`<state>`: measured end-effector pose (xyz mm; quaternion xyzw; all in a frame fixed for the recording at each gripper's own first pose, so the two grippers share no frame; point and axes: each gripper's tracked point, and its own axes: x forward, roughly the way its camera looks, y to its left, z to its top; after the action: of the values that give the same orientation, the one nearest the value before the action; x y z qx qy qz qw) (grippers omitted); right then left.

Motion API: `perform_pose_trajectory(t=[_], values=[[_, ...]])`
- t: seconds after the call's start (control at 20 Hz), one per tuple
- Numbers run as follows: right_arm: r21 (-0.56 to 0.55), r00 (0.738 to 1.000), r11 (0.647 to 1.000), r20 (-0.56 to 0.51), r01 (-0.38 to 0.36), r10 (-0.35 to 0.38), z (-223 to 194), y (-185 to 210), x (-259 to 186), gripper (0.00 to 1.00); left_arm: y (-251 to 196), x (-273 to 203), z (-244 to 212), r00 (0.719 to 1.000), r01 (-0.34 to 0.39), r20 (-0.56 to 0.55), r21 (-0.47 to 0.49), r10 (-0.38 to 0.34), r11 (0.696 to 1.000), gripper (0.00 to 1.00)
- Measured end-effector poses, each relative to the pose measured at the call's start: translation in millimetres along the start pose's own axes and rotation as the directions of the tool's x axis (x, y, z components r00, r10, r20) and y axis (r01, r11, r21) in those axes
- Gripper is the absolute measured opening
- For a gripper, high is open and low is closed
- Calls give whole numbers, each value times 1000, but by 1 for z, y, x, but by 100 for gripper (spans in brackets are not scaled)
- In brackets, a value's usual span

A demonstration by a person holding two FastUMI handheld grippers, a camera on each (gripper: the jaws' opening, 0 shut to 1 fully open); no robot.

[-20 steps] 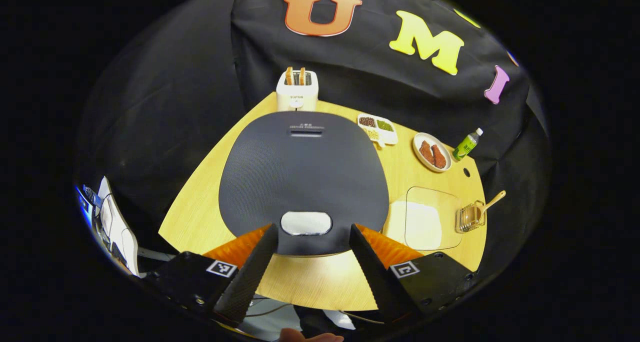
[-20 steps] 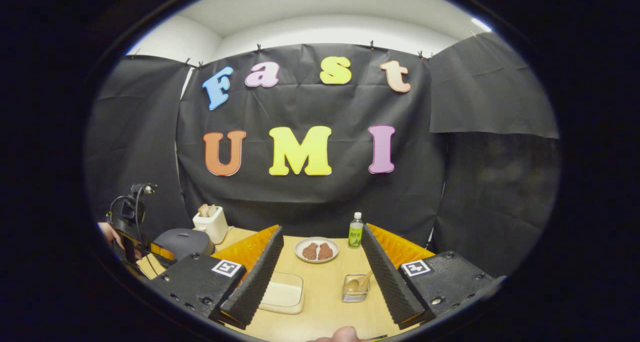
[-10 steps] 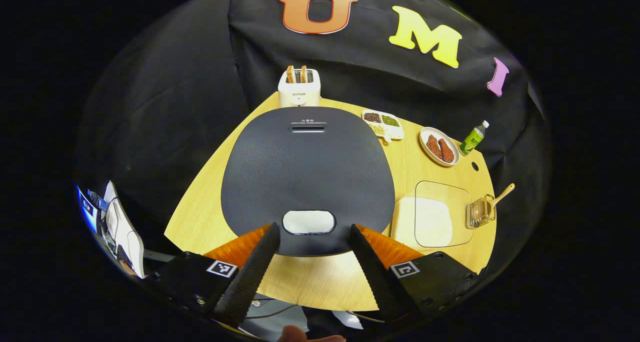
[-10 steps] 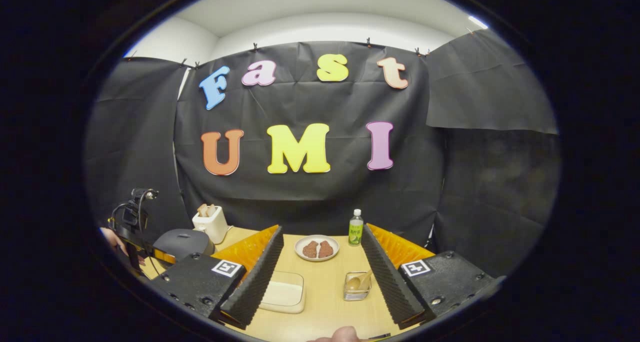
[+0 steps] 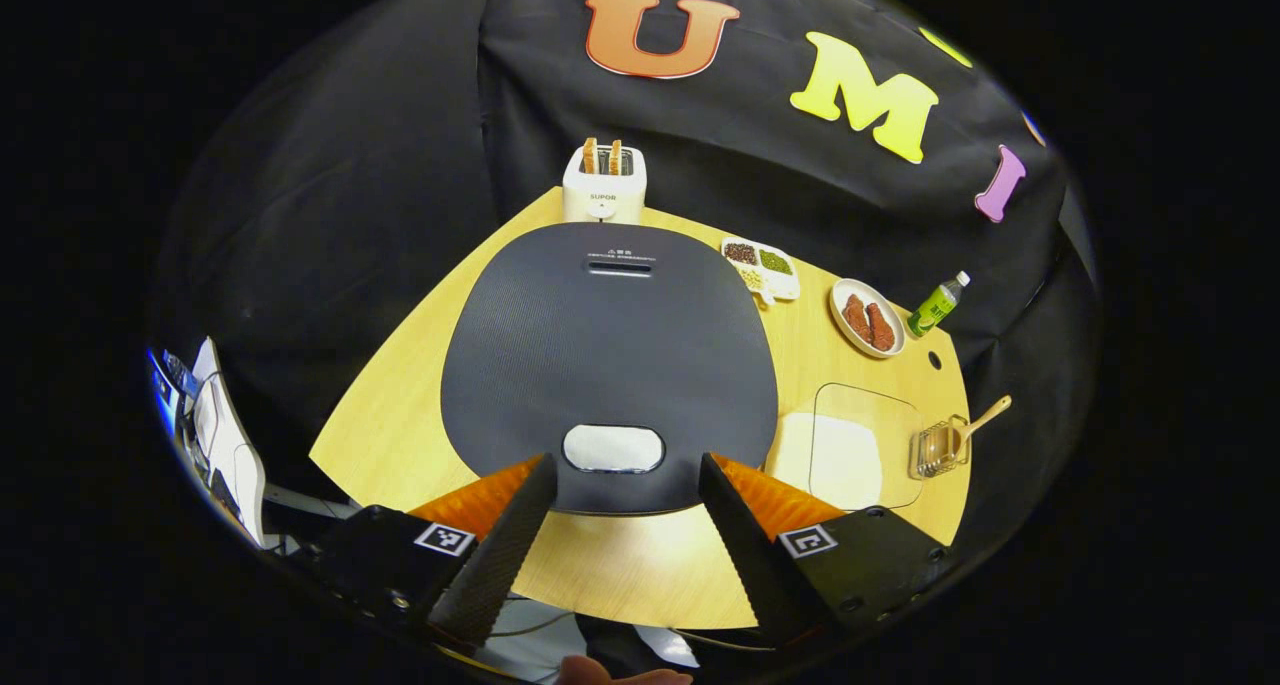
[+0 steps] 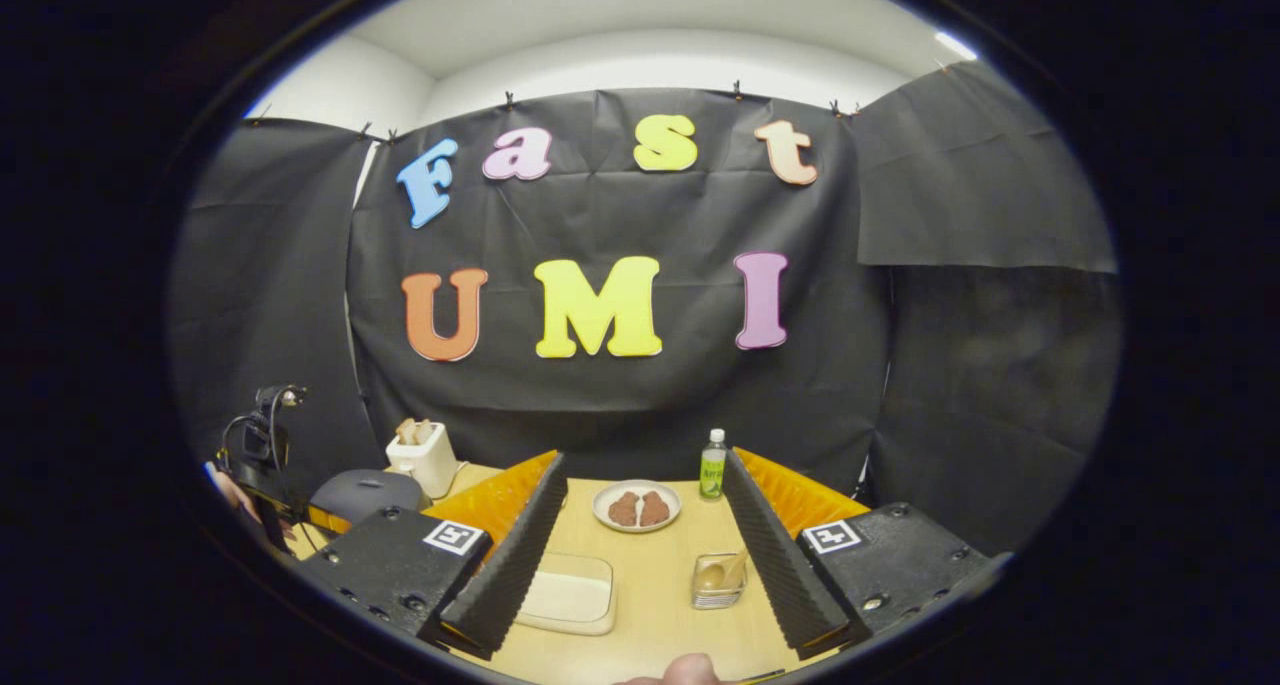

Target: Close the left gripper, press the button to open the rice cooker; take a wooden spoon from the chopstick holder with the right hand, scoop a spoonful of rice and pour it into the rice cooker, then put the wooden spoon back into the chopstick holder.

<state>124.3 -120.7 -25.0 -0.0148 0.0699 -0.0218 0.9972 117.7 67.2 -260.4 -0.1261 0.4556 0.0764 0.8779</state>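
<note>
Rice cooker (image 5: 608,350), lid shut, sits at 12 o'clock of the left gripper (image 5: 622,505), whose spread fingers flank its button (image 5: 613,448). The right gripper (image 6: 645,555) hangs open above the table (image 6: 650,605), the spoon (image 6: 722,570) in its holder (image 6: 716,587) at 1 o'clock.

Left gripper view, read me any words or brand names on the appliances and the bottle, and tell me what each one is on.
"SUPOR": on the front of the toaster.
Rice cooker: a short line of print on the lid above the slot, too small to read.
Bottle: printing on the wrap, too blurred to read.
Left gripper: square coded markers, no words.
</note>
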Motion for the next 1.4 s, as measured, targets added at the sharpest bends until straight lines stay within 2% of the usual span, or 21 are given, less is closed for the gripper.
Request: perform_pose_trajectory(t=[0.1,0.2,0.35,0.5,0.65,0.75,0.85,1.1,1.35,1.4], values=[[-1,1000,1000,9,-1,1,6,5,0,99,-8,-14,18,997,27,72,-12,-26,1000,96],[7,1000,1000,31,5,-5,15,8,0,100,-19,-37,44,982,56,180,21,-59,998,96],[16,998,1000,58,-6,5,28,21,-2,100,-46,-84,82,929,130,341,71,-147,989,95],[19,997,1000,77,-16,14,41,33,-4,99,-71,-135,116,837,158,503,153,-214,976,95],[24,994,999,110,-23,20,58,44,-11,100,-91,-184,133,715,146,641,252,-278,957,95],[15,991,1000,130,-14,12,64,50,-19,100,-105,-210,132,652,137,691,297,-311,945,95],[-9,988,1000,156,-9,11,70,57,-30,100,-115,-226,124,607,132,721,322,-333,938,95],[-19,981,999,194,31,-27,67,65,-56,99,-128,-251,105,564,112,747,355,-353,928,94],[-8,986,1000,167,23,-21,52,72,-67,100,-139,-260,94,530,84,764,385,-369,919,94],[-8,987,1000,159,24,-23,50,71,-65,100,-142,-259,93,528,84,761,394,-376,915,89]])
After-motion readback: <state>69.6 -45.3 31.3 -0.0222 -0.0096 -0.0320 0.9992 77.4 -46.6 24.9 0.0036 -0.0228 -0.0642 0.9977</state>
